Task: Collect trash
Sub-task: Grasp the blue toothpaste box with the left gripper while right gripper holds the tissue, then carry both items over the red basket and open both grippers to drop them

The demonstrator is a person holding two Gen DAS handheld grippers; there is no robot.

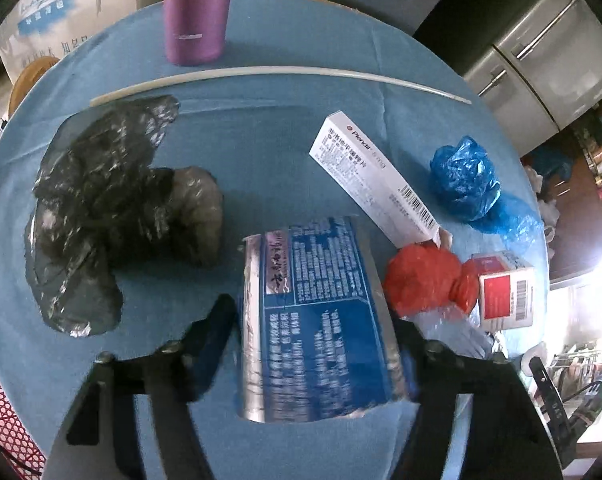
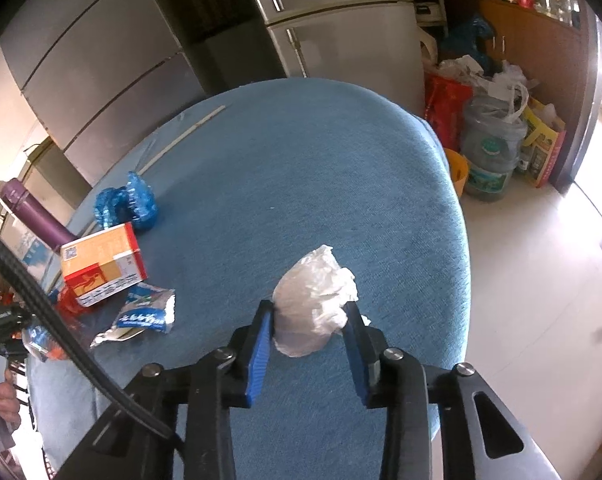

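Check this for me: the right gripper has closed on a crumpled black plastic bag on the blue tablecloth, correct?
Not quite: the bag is white, not black. The right wrist view shows the right gripper pinching a crumpled white plastic bag on the blue tablecloth. The crumpled black plastic bag lies untouched in the left wrist view.

Round table, blue cloth (image 2: 321, 184). Purple flask (image 1: 199, 12) upright at far edge; long white rod (image 1: 281, 74) lying just before it. Grey refrigerator (image 2: 341, 20) behind table. On floor beside it: large water jug (image 2: 491, 152), orange bucket (image 2: 459, 170), red bag (image 2: 445, 100).
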